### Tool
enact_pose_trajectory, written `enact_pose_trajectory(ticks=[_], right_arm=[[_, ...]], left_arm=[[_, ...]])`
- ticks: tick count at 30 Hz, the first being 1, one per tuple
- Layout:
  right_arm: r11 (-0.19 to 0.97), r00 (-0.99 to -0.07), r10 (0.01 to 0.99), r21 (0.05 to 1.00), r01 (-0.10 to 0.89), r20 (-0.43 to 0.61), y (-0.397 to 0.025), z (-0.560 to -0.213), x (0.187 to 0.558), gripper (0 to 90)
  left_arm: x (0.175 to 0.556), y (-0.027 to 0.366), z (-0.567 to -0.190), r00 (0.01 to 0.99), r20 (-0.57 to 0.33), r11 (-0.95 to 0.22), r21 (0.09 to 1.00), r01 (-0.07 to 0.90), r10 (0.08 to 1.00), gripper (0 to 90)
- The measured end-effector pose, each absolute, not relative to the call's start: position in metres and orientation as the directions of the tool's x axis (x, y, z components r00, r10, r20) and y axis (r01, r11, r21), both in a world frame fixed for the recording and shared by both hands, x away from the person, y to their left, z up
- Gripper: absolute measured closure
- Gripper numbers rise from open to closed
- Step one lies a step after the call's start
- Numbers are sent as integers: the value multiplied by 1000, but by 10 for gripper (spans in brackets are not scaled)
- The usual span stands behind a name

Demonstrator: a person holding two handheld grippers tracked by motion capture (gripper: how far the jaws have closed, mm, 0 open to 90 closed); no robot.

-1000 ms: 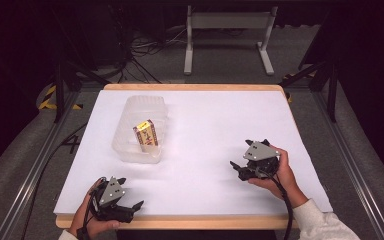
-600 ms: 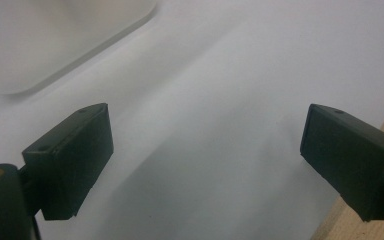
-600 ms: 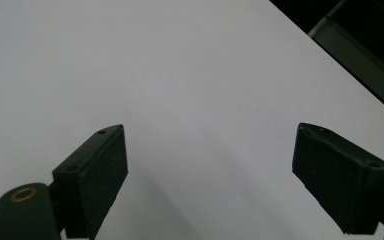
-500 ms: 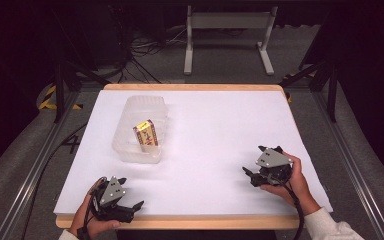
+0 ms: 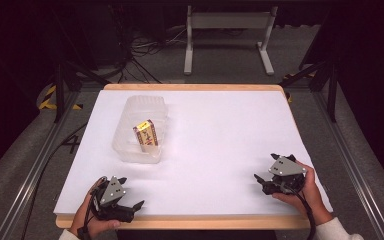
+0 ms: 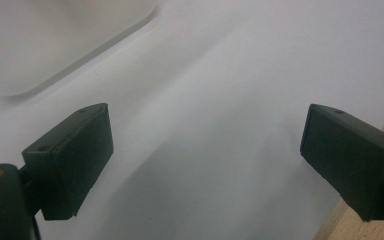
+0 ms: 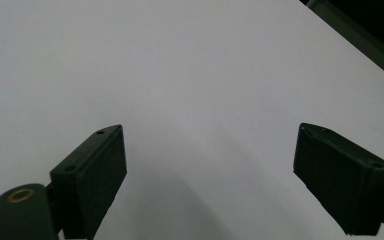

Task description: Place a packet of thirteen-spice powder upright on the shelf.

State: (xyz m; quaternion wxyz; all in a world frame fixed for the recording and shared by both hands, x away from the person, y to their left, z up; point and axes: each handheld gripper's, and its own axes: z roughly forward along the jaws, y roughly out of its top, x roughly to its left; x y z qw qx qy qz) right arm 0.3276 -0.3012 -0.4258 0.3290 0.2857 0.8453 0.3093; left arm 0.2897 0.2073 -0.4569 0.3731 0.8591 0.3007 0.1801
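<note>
A clear plastic tub (image 5: 130, 150) stands on the left half of the white table top (image 5: 215, 135), and a small yellow and red box (image 5: 146, 135) lies inside it. My left gripper (image 5: 130, 192) rests near the front left edge, open, with nothing between its jaws. In the left gripper view the tub's corner (image 6: 55, 45) shows beyond that gripper (image 6: 205, 150). My right gripper (image 5: 262, 183) sits near the front right edge, held in a hand. It is open too (image 7: 210, 175), with bare white surface between its jaws.
The table's wooden front edge (image 5: 195, 222) runs just below both hands and shows again as a wooden strip (image 6: 375, 220) beside the left gripper's jaw. Dark floor, cables and a grey metal stand (image 5: 227, 35) lie beyond the far edge. Metal rails flank the table.
The right hand has drawn its gripper back toward the front right edge of the table. The left gripper, the tub and the box have stayed put.
</note>
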Motion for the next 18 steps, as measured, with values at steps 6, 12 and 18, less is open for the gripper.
enact_pose_trajectory(ticks=[6, 12, 18], right_arm=[[627, -607, 706, 721, 296, -364, -314, -429, 318, 140], [613, -576, 729, 728, 306, -371, -325, -431, 312, 138], [583, -561, 752, 744, 326, -344, -335, -432, 306, 131]], left_arm=[[290, 207, -457, 754, 84, -541, 748, 384, 652, 74], [290, 207, -457, 753, 88, -542, 749, 382, 653, 74], [290, 208, -456, 749, 91, -537, 754, 379, 657, 74]])
